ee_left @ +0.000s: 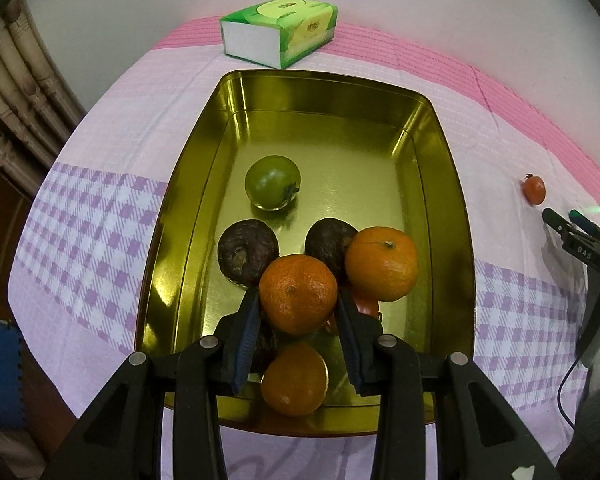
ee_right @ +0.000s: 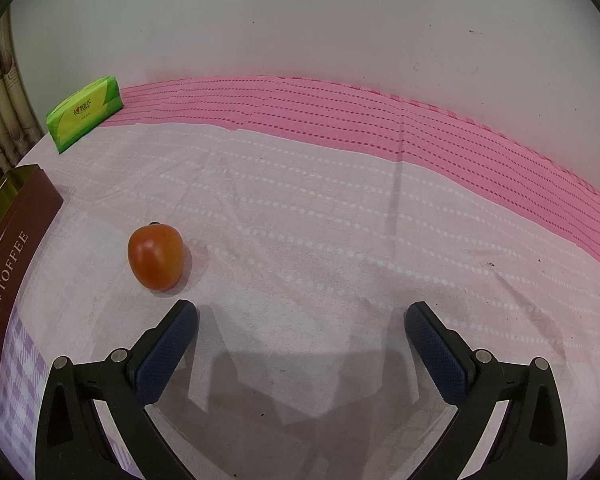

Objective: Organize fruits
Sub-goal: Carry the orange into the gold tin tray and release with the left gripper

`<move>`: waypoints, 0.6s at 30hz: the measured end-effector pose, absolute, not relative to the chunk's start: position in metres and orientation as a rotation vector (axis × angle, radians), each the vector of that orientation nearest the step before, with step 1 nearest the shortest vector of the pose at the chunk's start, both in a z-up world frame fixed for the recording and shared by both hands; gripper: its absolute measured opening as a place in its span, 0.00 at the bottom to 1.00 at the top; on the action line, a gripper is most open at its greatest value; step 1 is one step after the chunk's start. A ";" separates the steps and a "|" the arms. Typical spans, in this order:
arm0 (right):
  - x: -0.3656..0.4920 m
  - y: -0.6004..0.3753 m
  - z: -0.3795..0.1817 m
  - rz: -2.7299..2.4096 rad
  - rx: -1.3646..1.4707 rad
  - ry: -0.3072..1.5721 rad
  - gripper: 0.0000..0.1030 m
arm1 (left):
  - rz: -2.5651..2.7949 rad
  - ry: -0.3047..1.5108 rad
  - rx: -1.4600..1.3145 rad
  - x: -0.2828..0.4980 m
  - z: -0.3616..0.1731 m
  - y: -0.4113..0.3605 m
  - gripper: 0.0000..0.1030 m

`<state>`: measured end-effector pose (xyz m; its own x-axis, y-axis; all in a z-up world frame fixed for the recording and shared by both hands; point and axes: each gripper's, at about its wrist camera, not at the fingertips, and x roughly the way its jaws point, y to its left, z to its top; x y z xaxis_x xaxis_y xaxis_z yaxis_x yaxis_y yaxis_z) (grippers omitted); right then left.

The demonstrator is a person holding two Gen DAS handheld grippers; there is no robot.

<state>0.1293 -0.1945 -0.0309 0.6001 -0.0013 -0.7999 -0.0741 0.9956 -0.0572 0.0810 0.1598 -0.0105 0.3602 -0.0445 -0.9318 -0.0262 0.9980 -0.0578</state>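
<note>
While left tool (ee_left: 298, 300) points steeply down gripping tangerine (ee_left: 298, 293), right tool (ee_right: 300, 320) gapes empty.

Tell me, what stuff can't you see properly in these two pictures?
- Left wrist view: a red fruit is mostly hidden behind the held orange and the left gripper, so its kind is unclear.
- Left wrist view: the right gripper is cut off by the picture's edge.
- Right wrist view: the gold tin is cut off at the left edge; its fruit is out of sight.
- Right wrist view: the tissue pack print is too small to read.
</note>
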 end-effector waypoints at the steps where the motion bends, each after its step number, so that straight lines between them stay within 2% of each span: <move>1: 0.129 -0.194 -0.031 0.042 -0.088 0.927 1.00 | -0.009 1.202 -0.063 0.081 -0.010 0.160 0.34; 18: 0.129 -0.195 -0.031 0.041 -0.088 0.926 1.00 | -0.004 1.202 -0.072 0.078 -0.009 0.166 0.33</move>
<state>0.1291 -0.1946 -0.0308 0.6004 -0.0025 -0.7997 -0.0731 0.9956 -0.0580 0.0777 0.1663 -0.0093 0.3608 -0.0411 -0.9317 -0.0352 0.9977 -0.0576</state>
